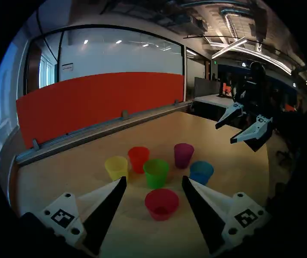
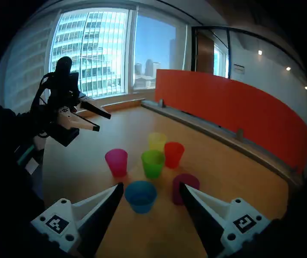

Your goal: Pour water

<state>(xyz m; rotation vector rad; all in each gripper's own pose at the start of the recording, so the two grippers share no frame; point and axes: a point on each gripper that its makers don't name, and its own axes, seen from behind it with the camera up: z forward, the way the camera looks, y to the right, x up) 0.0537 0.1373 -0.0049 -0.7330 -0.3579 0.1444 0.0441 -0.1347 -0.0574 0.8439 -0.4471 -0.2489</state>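
Several small plastic cups stand in a cluster on a wooden table [image 1: 222,223]. In the left gripper view they are yellow [image 1: 116,167], red [image 1: 138,158], green [image 1: 156,172], purple [image 1: 183,155], blue [image 1: 201,172] and pink [image 1: 161,204]. My left gripper [image 1: 153,178] hangs open above the table, and the pink cup sits low between its fingers, untouched. In the right gripper view my right gripper [image 2: 151,185] is open too, with the blue cup [image 2: 140,196] between its fingers and the purple cup [image 2: 185,187] beside the right finger. I cannot tell whether any cup holds water.
An orange partition [image 1: 101,99] with a metal rail runs along the table's far edge. Large windows [image 2: 93,56] lie behind the left gripper [image 2: 104,123], which a dark-sleeved arm holds. The right gripper [image 1: 224,134] hovers open at the right.
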